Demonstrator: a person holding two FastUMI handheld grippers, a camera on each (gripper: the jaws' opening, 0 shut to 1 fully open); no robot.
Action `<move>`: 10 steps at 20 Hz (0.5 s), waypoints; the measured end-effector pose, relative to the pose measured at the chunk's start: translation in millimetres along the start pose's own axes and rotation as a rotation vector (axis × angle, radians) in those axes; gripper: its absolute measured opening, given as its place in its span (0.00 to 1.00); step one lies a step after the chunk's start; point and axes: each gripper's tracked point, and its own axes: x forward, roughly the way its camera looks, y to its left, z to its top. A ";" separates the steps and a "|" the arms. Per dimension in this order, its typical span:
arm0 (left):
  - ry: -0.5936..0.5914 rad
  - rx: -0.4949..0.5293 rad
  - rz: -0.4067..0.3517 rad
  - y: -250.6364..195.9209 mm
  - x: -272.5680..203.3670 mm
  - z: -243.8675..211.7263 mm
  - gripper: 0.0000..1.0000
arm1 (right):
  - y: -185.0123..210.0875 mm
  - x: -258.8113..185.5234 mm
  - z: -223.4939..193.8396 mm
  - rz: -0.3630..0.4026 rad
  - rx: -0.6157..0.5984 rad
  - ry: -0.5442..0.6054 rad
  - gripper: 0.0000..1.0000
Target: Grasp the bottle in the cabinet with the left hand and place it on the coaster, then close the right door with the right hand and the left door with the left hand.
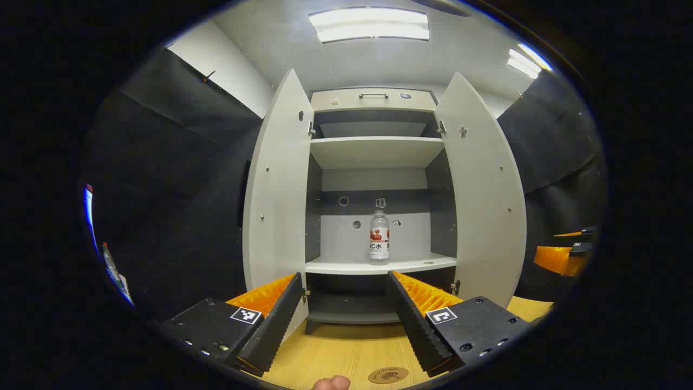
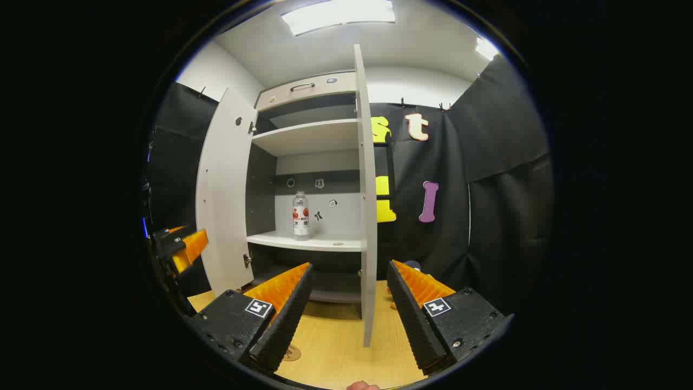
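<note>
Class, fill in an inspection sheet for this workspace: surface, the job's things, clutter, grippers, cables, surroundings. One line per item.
Surface: wooden tabletop, cabinet standing on it.
Job's things: bottle upright on the middle shelf; coaster flat on the tabletop in front; left door and right door both open.
Clutter: nothing seen.
Grippers: left gripper open, empty, facing the cabinet; right gripper open, empty, by the right door's edge.
Cables: nothing seen.
Surroundings: black cloth wall, ceiling lights.
</note>
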 end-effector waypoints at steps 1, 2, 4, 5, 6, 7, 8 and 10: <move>0.006 -0.003 -0.011 -0.9 1.8 -2.2 0.94 | 3.8 0.9 0.1 -0.001 -0.007 -0.010 0.84; 0.005 0.001 -0.008 1.1 3.6 -2.7 0.94 | 7.5 1.7 -0.1 0.002 -0.008 -0.016 0.84; 0.005 0.010 0.003 5.9 5.0 -4.1 0.95 | 11.9 2.7 -6.2 0.005 -0.009 0.007 0.83; 0.004 0.008 0.003 6.5 4.9 -4.5 0.95 | 15.3 2.0 -7.3 0.008 -0.009 0.016 0.83; 0.001 0.007 0.006 8.1 5.0 -4.2 0.95 | 17.9 1.8 -5.3 0.009 -0.005 0.013 0.84; 0.000 0.006 0.010 9.4 4.7 -4.3 0.95 | 20.1 0.9 -4.1 0.010 -0.005 0.010 0.84; -0.002 0.006 0.010 9.8 4.6 -3.7 0.95 | 21.7 0.5 -3.7 0.012 -0.005 0.010 0.84; -0.005 0.007 0.004 9.5 5.6 -2.9 0.94 | 23.0 0.5 -3.9 0.015 -0.010 0.012 0.84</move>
